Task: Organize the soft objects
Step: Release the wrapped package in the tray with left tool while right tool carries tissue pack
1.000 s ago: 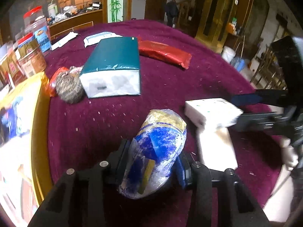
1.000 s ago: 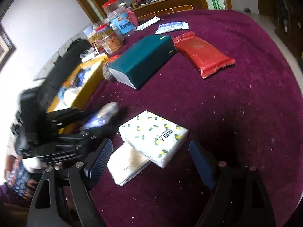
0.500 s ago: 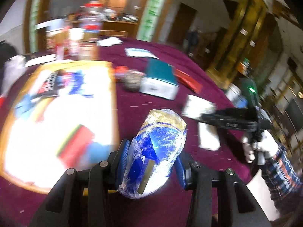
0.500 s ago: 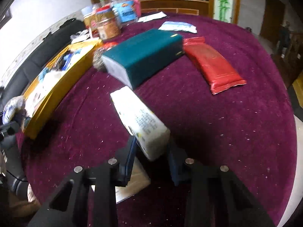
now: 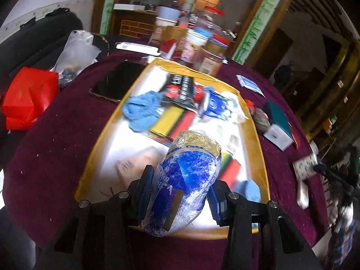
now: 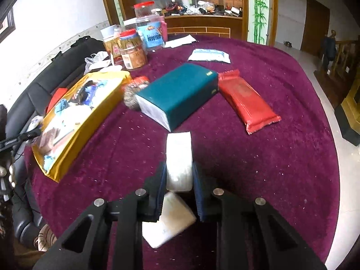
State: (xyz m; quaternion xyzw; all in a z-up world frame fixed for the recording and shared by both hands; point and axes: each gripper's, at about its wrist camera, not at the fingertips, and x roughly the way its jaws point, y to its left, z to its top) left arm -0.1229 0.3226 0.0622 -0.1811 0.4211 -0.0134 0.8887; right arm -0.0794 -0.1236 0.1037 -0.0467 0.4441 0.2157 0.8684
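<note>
Gripping a blue-and-white plastic pack (image 5: 183, 184), the left tool (image 5: 180, 193) has both pads pressed into its sides, pack poking up and fwd between them. Directly ahead and below sits the yellow tray (image 5: 99, 135), w/ a light blue cloth (image 5: 141, 110) at its far left, a black packet (image 5: 182, 87) beyond that and a blue pouch (image 5: 214, 104) far right; contents are blurry. Left of the tool, well off the tray, a red bag (image 5: 27, 96) lies on the maroon worktop (image 5: 51, 139). A dark phone (image 5: 117, 81) lies just beside the tray's far-left rim.

The right tool (image 6: 178, 180) is closed on a white tissue pack (image 6: 179, 159), held edge-up, pads tight on both faces. Under it, another white pack (image 6: 168, 220) lies flat on the worktop. Ahead-left is the tray; straight ahead a teal tissue box (image 6: 180, 92) w/ a steel scrubber (image 6: 132, 94) touching its left end; ahead-right, just beside the box, a red wipes pack (image 6: 247, 103). Farther back, jars (image 6: 132, 49) at left.
</note>
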